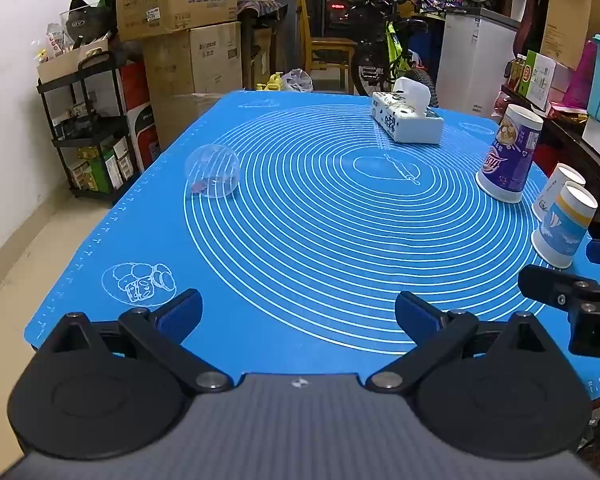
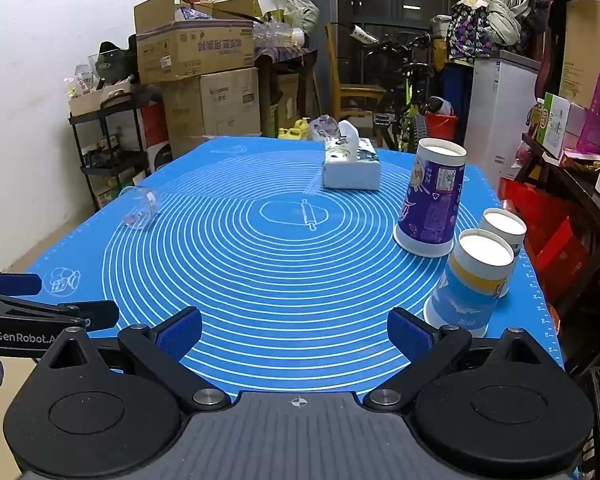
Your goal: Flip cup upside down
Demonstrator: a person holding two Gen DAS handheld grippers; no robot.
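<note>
Both claws hover low over the near edge of the worktop, each spread wide and holding nothing: the left claw sits toward the left side, the right claw toward the right, just beside the nearest cup.

That blue-and-yellow paper cup stands upside down, mouth on the mat, at the right edge. A second small white cup stands inverted just behind it, touching or nearly so. Farther back, a tall purple cup is inverted too, a little apart from the pair.

Across the worktop, near the left edge, a clear plastic cup lies on its side, well apart from the paper cups. A tissue box with a sheet sticking up rests near the far end.

Covering the worktop is a blue baking mat printed with white concentric rings, a rolling-pin drawing at the centre and ruler marks along its borders.

Around it, the room is crowded: stacked cardboard boxes and a black shelf cart by the white wall on the left, a bicycle and a wooden chair at the back, and a white cabinet on the right.
</note>
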